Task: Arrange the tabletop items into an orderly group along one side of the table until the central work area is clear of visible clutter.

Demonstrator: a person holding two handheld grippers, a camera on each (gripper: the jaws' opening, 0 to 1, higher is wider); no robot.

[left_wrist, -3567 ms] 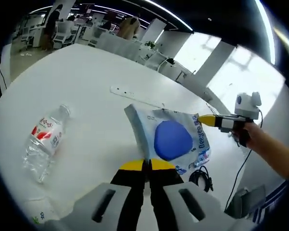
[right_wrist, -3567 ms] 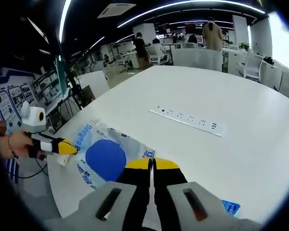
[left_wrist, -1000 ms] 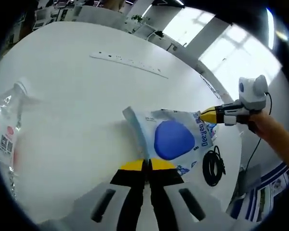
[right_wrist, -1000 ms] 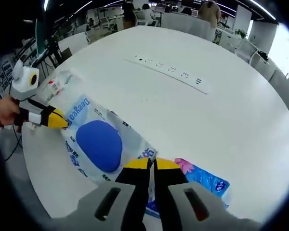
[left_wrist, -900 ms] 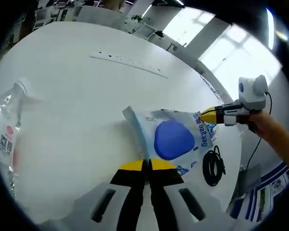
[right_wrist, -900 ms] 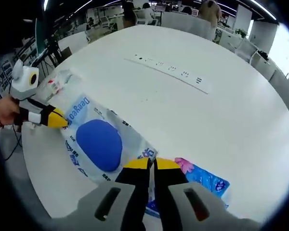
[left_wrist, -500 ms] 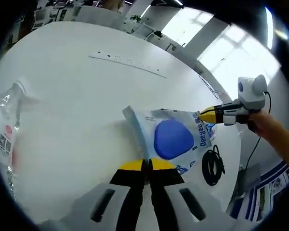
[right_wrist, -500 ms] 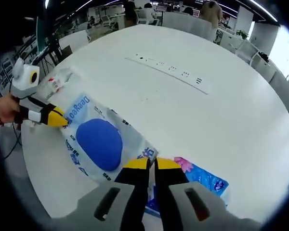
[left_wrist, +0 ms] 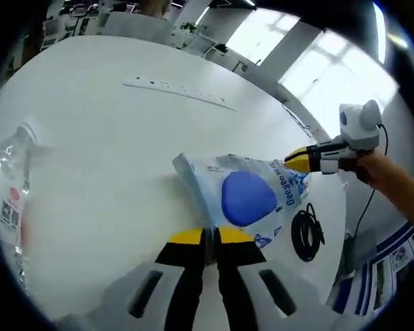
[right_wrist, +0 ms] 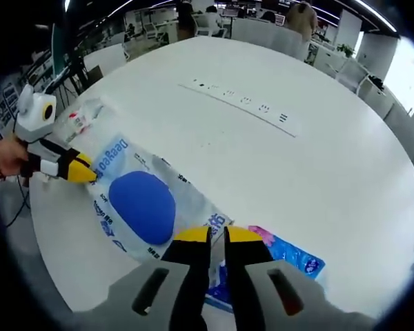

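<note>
A white plastic bag with a big blue disc [left_wrist: 248, 196] [right_wrist: 141, 207] lies stretched over the white table [left_wrist: 110, 152] between both grippers. My left gripper [left_wrist: 211, 238] is shut on its near edge; in the right gripper view it [right_wrist: 76, 170] comes in from the left at the bag's far corner. My right gripper [right_wrist: 217, 236] pinches the opposite edge, with a narrow slit between its jaws, and shows in the left gripper view [left_wrist: 297, 160] at the bag's right corner. A clear water bottle [left_wrist: 7, 200] [right_wrist: 83, 117] lies on its side.
A white power strip [left_wrist: 179, 93] [right_wrist: 241, 103] is set into the table's middle. A blue packet with pink print [right_wrist: 286, 258] lies beside the bag, under my right jaws. A coiled black cable [left_wrist: 306, 238] sits near the table edge. Office desks and people stand beyond.
The bag stays stretched in the same spot. The slit between each gripper's jaws has widened a little, most in the right gripper view.
</note>
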